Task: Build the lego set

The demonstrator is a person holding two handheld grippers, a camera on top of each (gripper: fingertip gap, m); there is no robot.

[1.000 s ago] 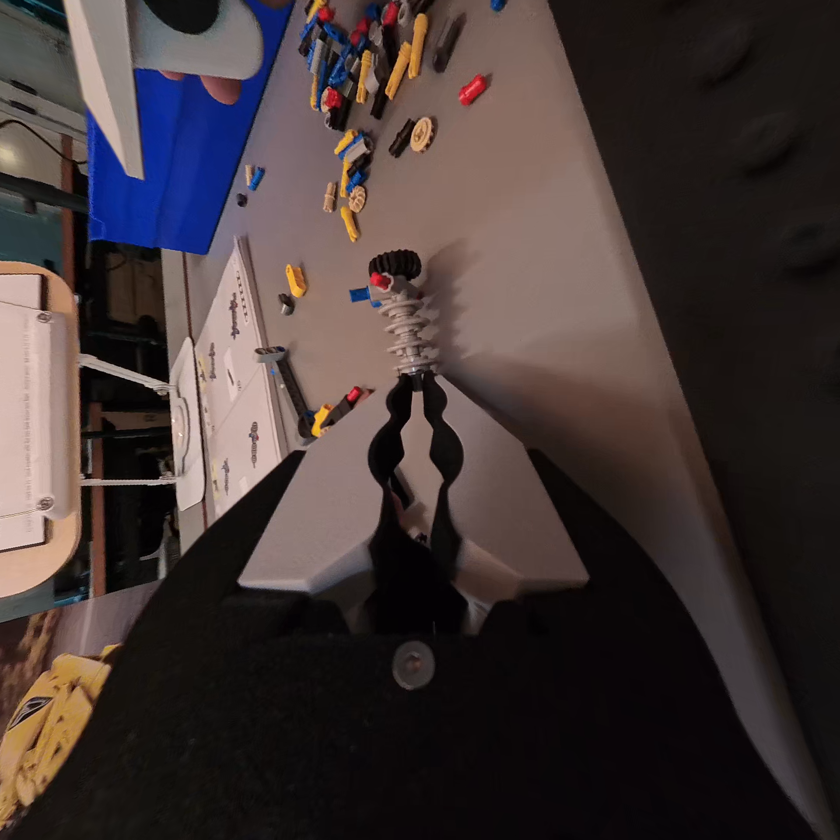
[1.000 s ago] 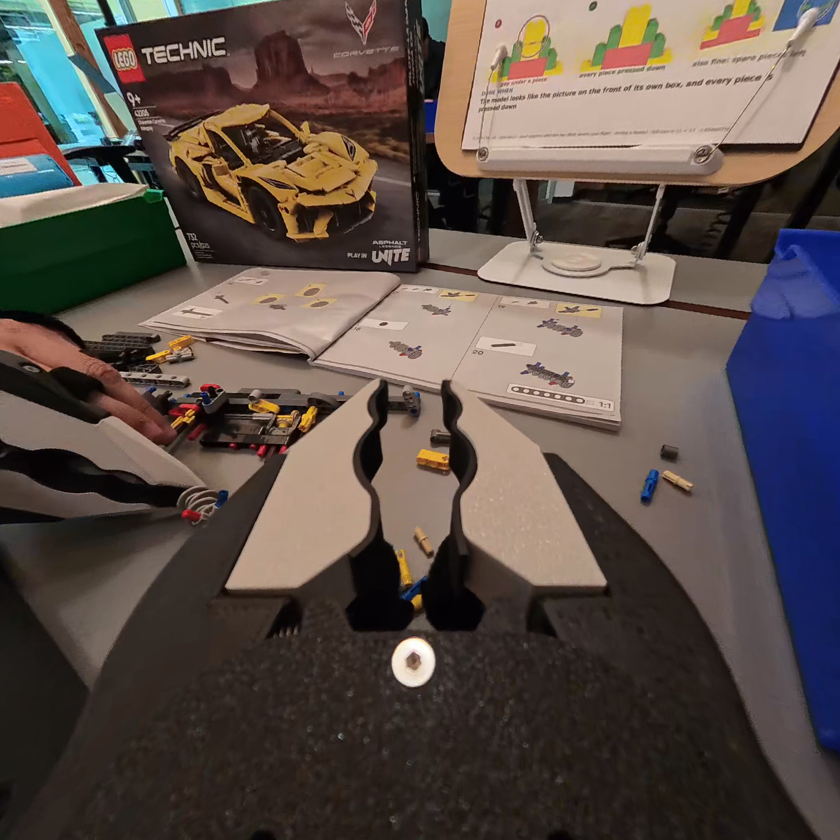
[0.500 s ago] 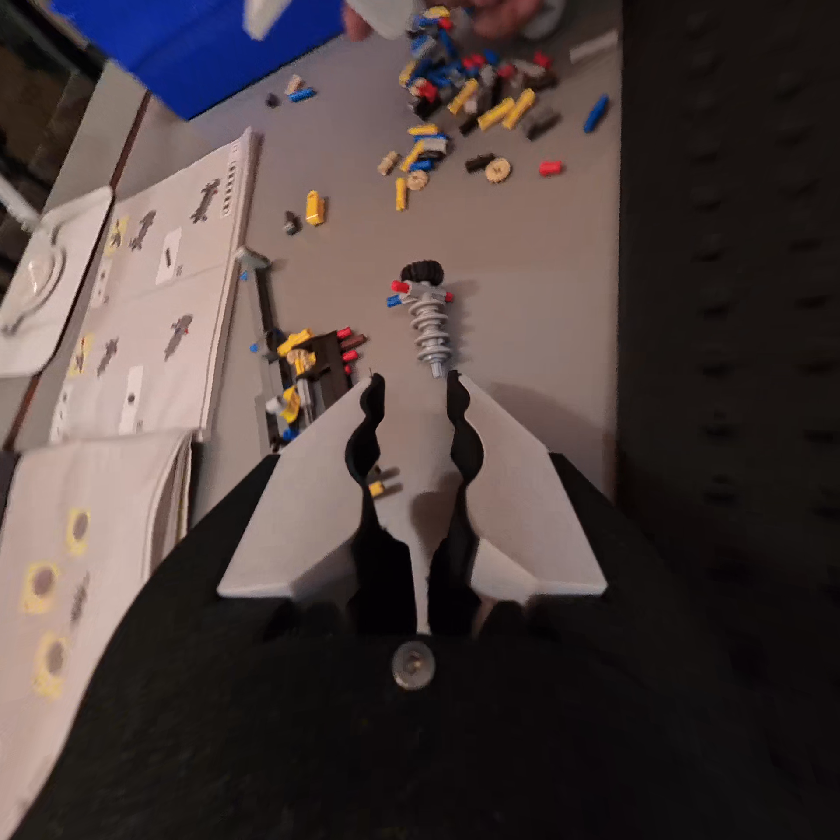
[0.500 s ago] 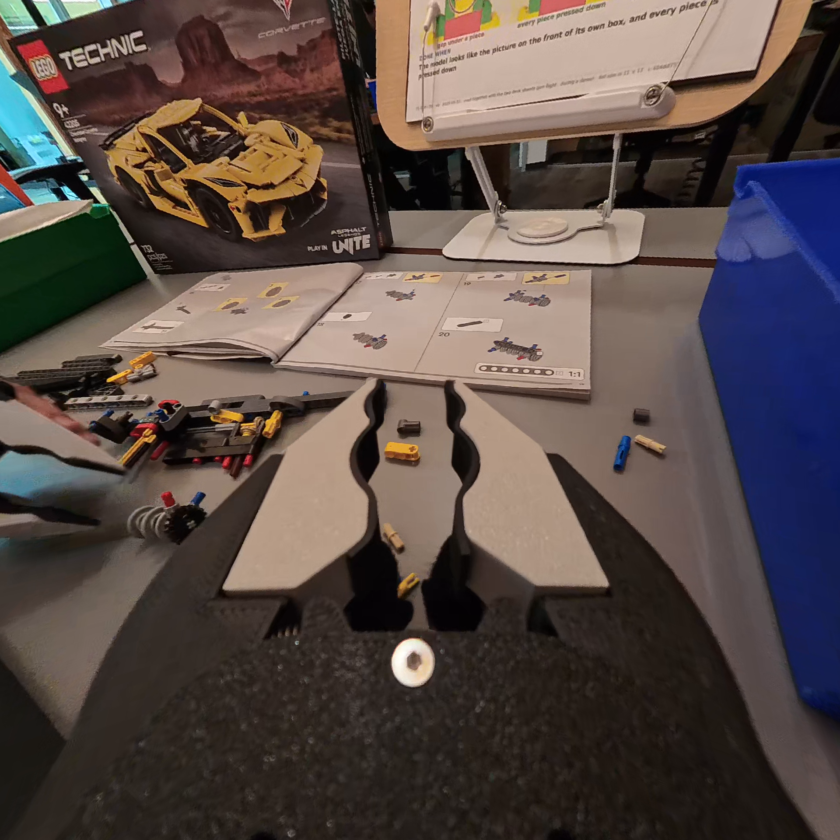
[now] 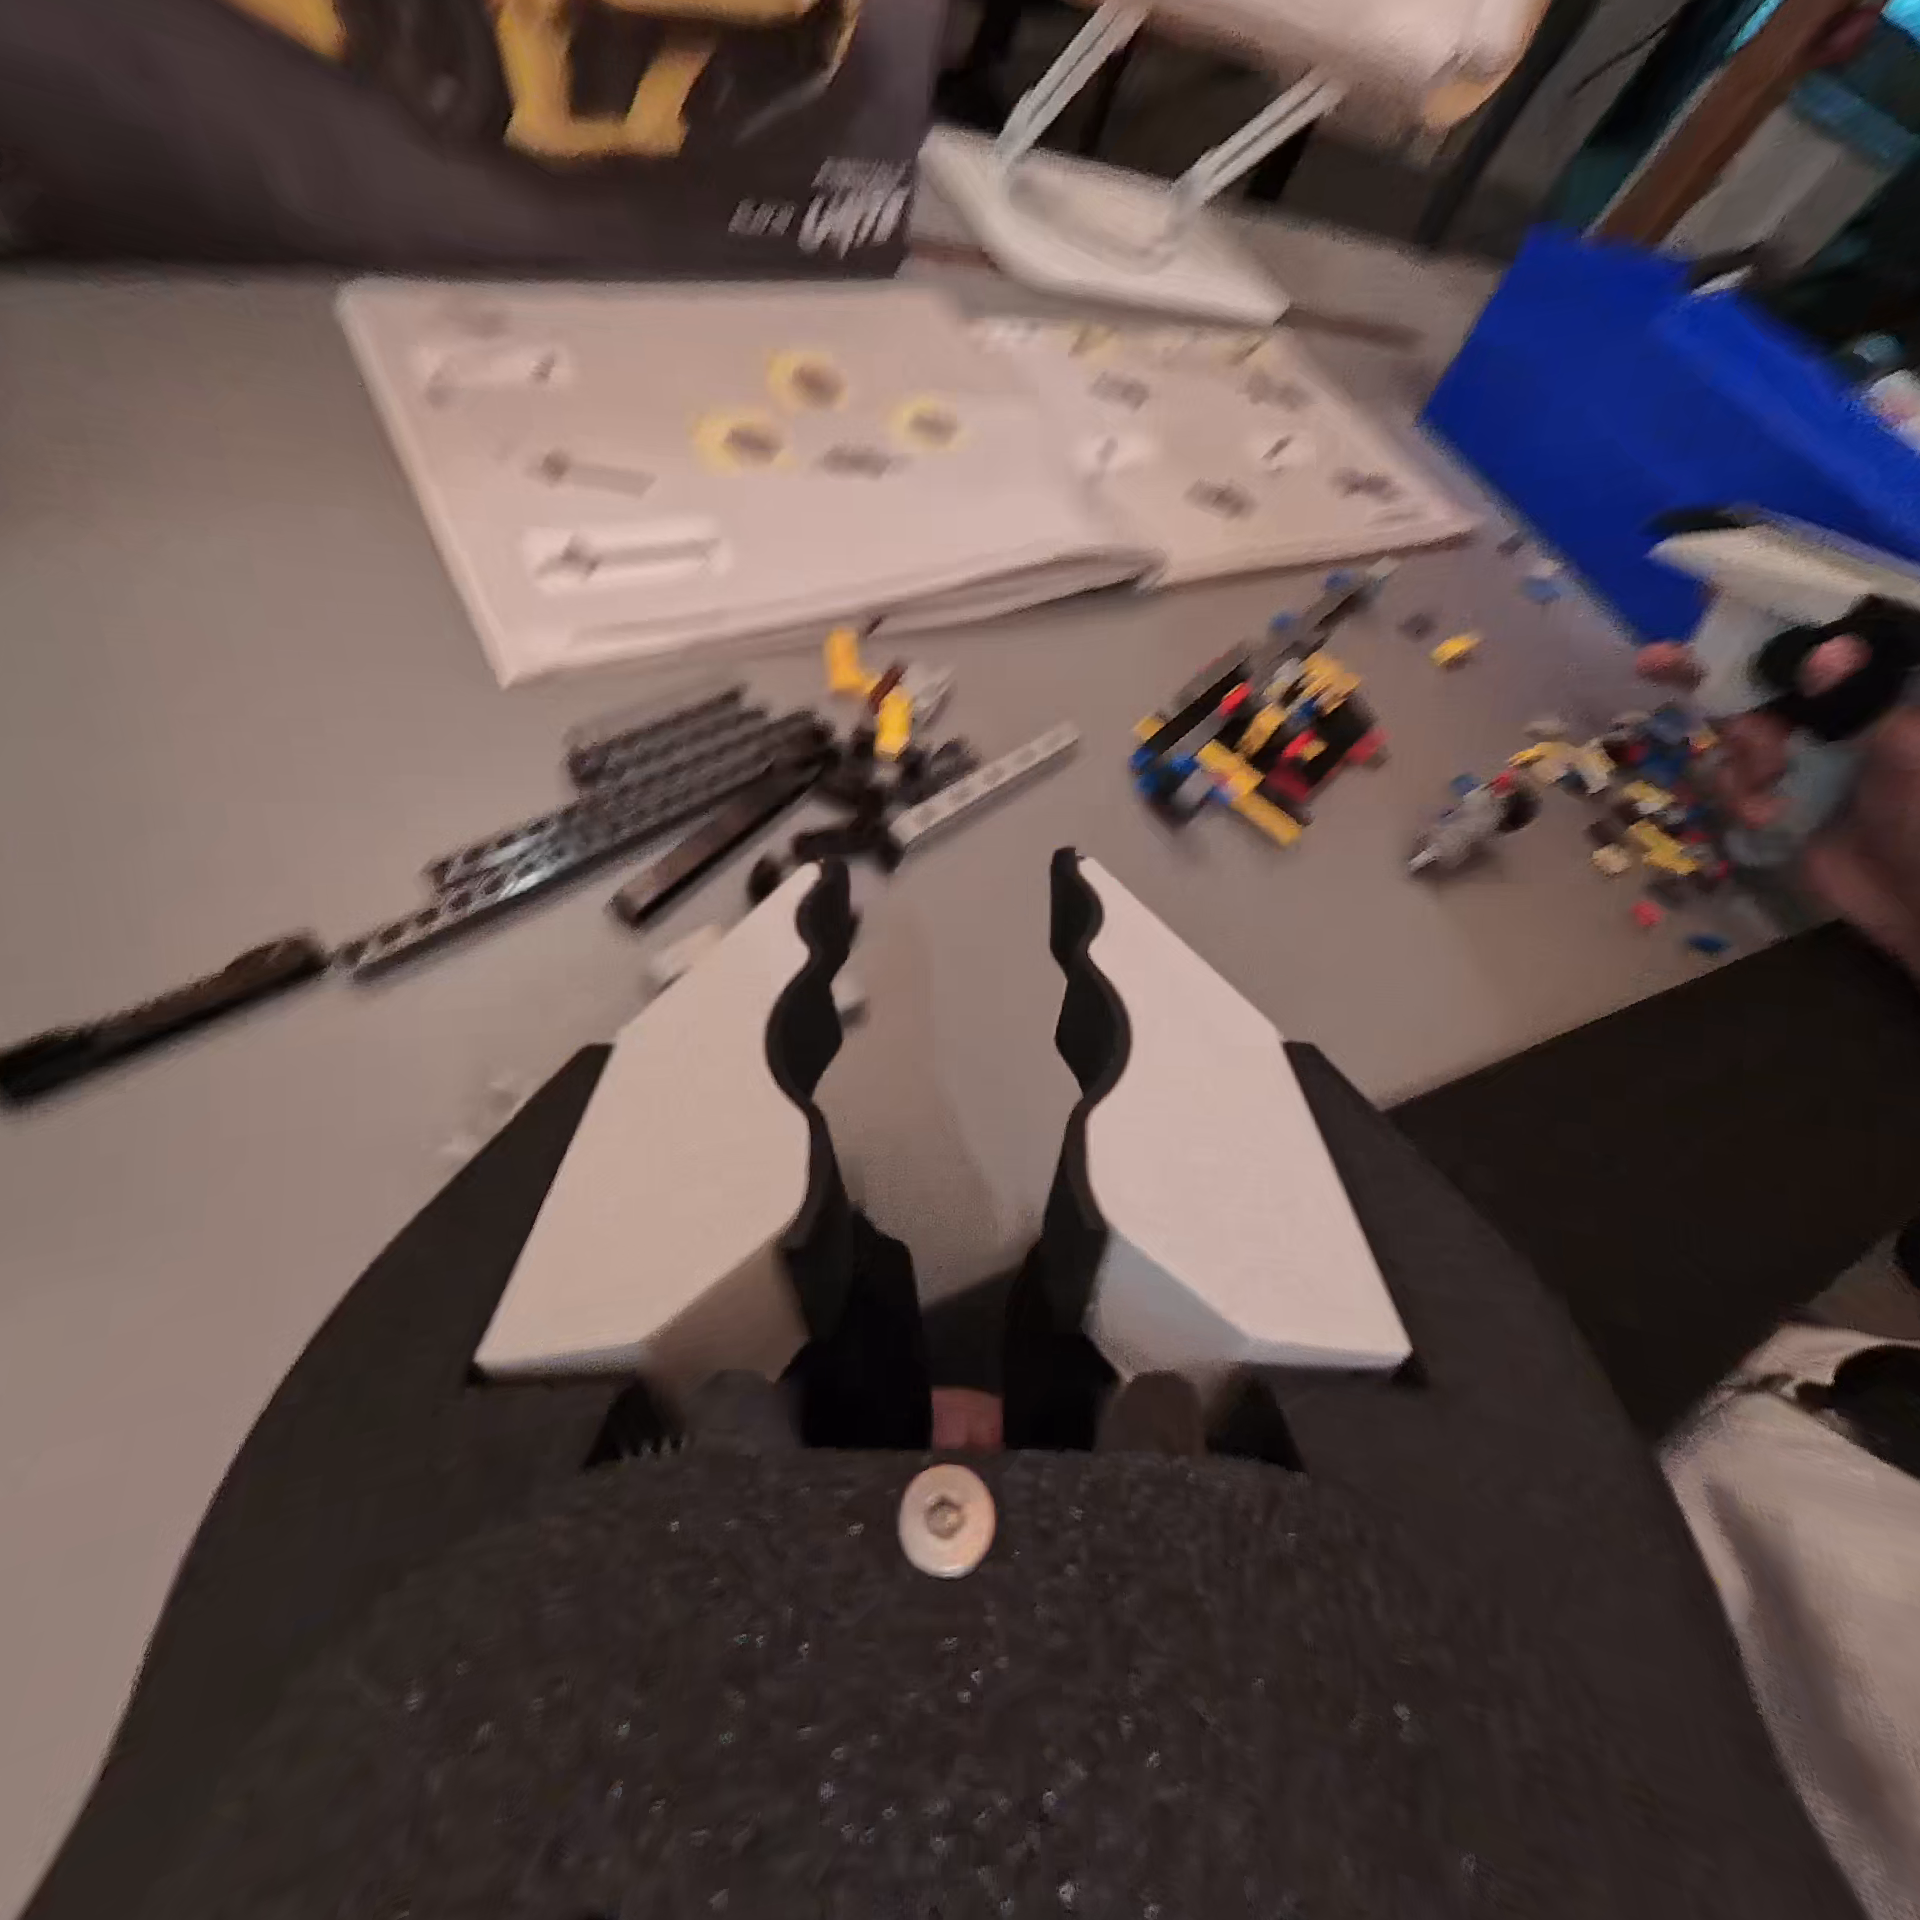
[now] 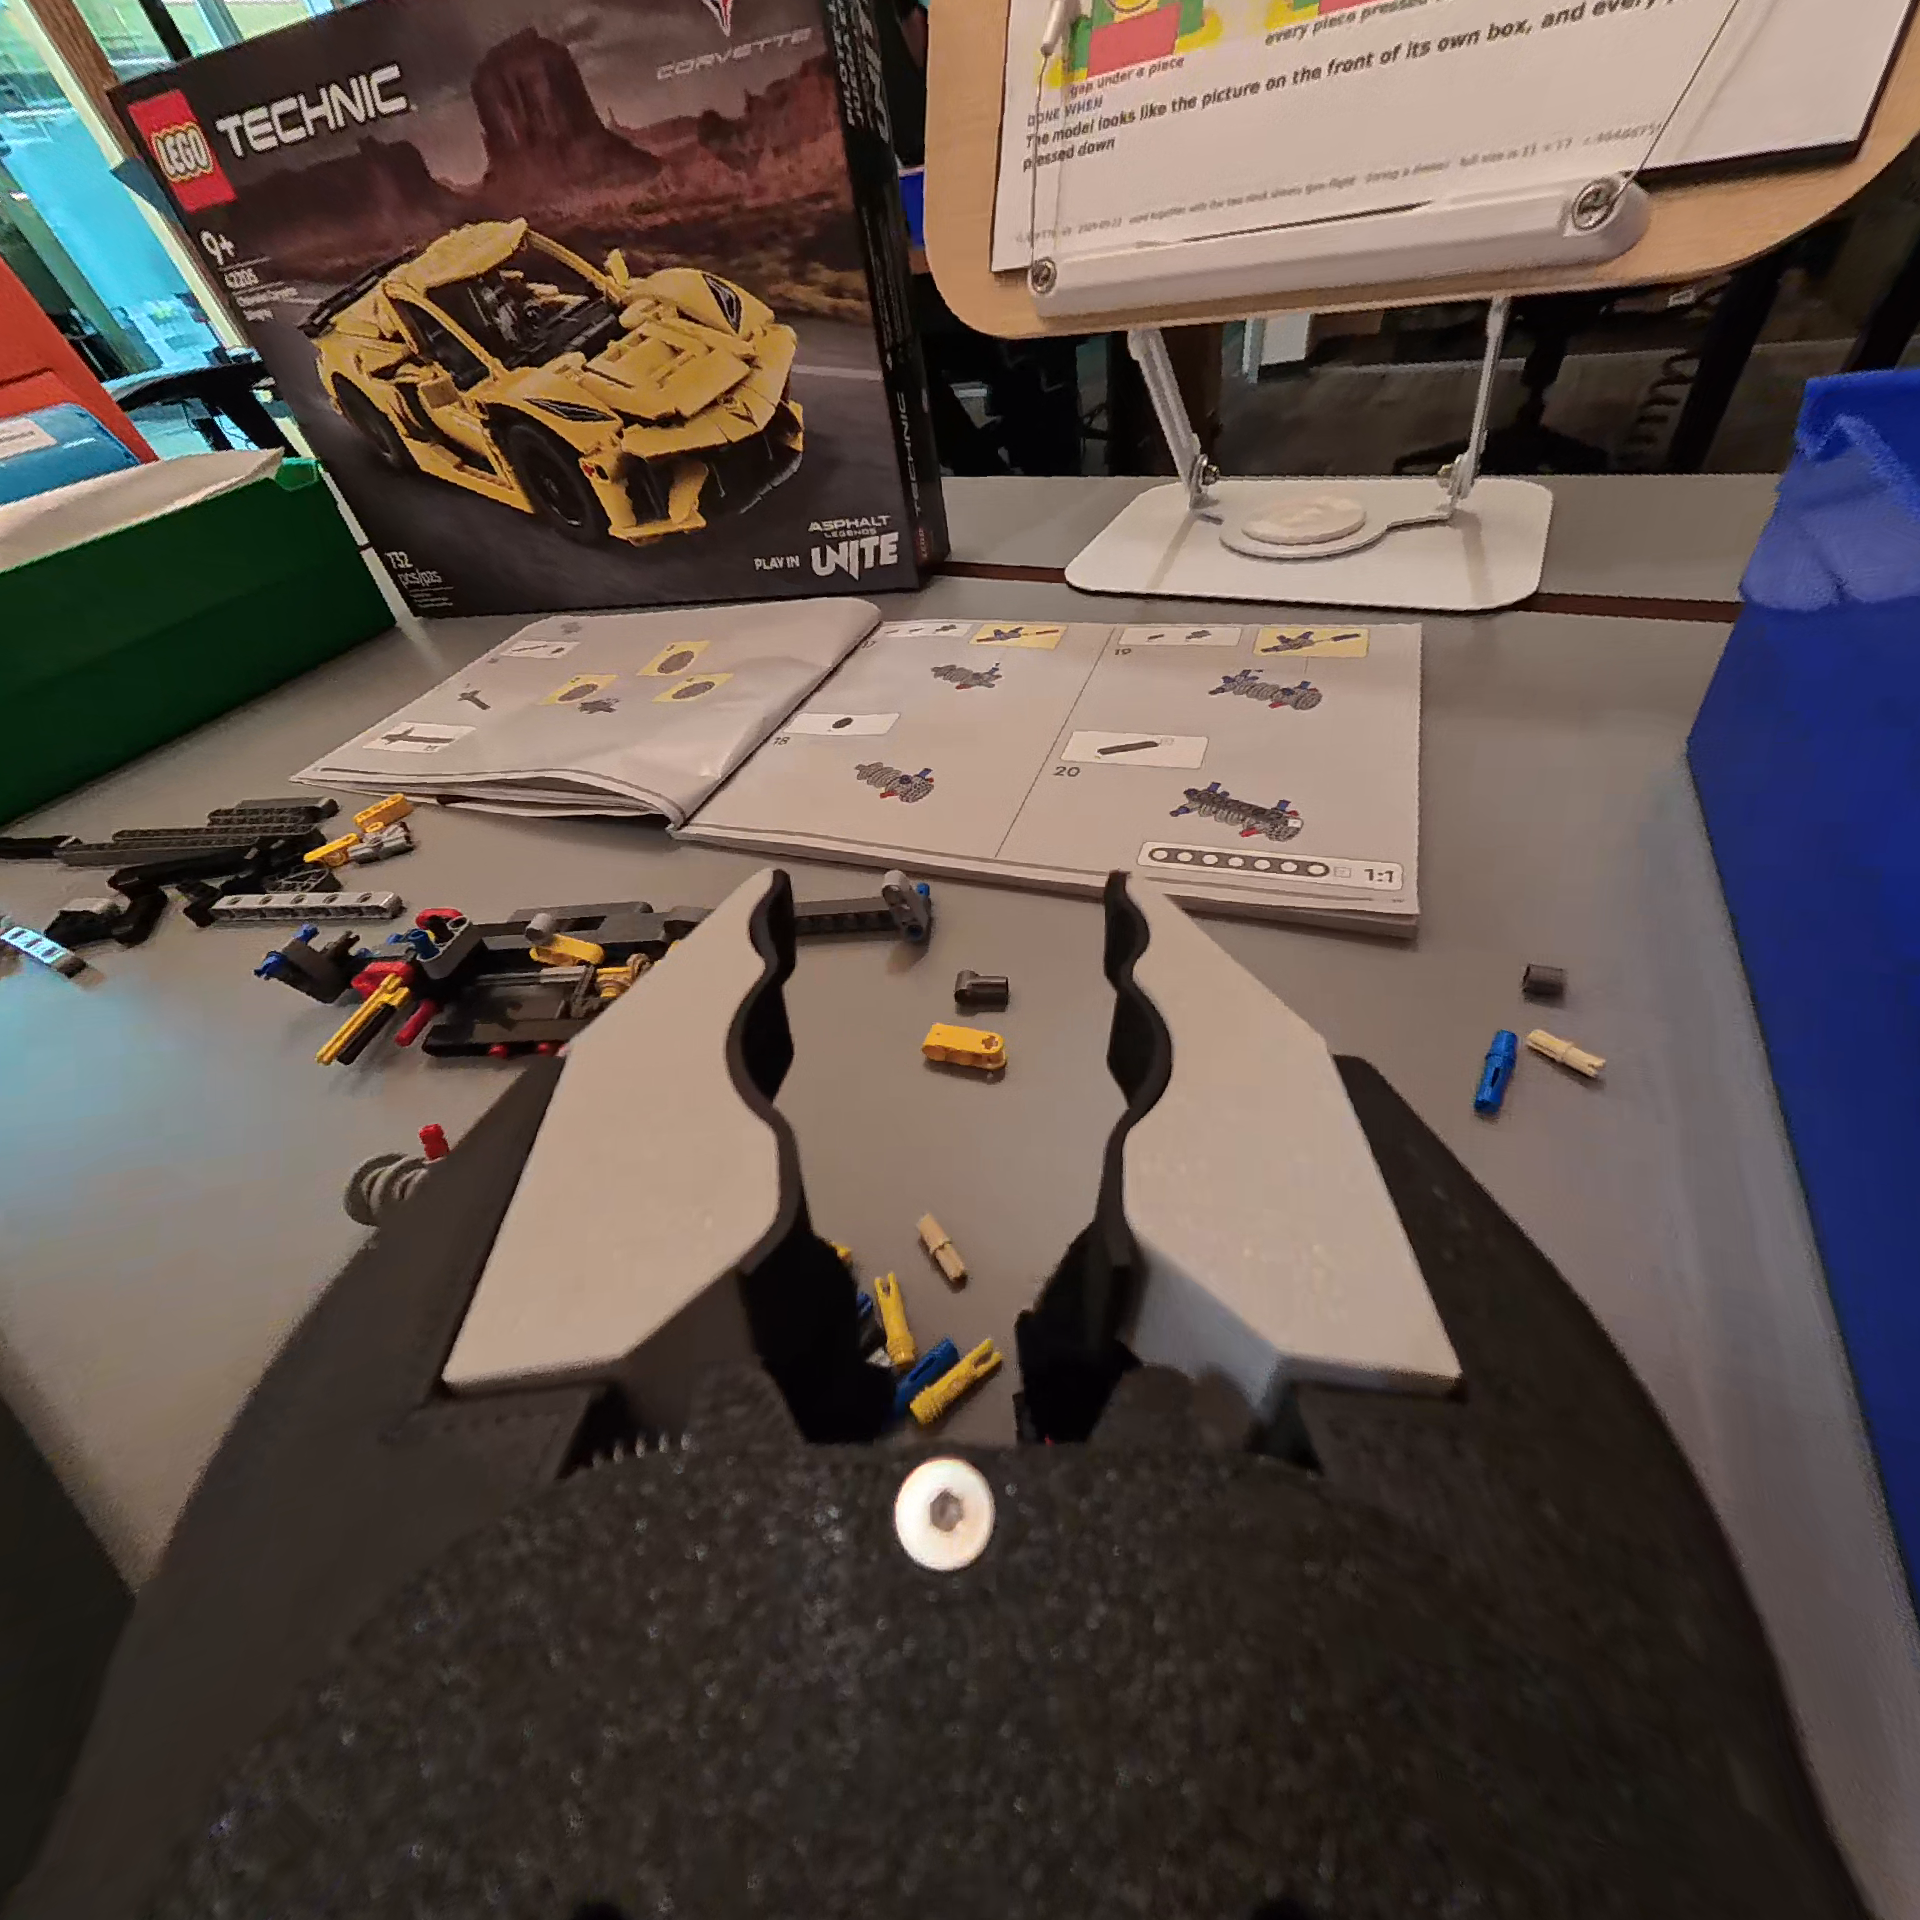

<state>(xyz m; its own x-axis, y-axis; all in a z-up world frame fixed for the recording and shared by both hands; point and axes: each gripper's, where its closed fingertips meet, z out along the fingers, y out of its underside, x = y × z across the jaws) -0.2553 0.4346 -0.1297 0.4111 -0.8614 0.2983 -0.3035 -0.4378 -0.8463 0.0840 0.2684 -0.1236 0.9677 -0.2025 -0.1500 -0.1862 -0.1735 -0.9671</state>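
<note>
While lying flat on the table (image 6: 1558,1299), the chassis (image 6: 520,966) sits left of the R gripper (image 6: 943,904), long axis running L-R, grey end pointing at the manual (image 6: 1039,769). Spring part (image 6: 387,1184) lies nearer, just left. Both grippers spread, empty; L gripper (image 5: 948,883) above black beams (image 5: 665,790).

The grey tabletop (image 6: 1558,1195) carried an open instruction booklet (image 6: 1039,748), a set box (image 6: 582,343), black beams (image 6: 197,831), a part-built assembly (image 6: 499,977) and scattered pins (image 6: 1491,1070).
</note>
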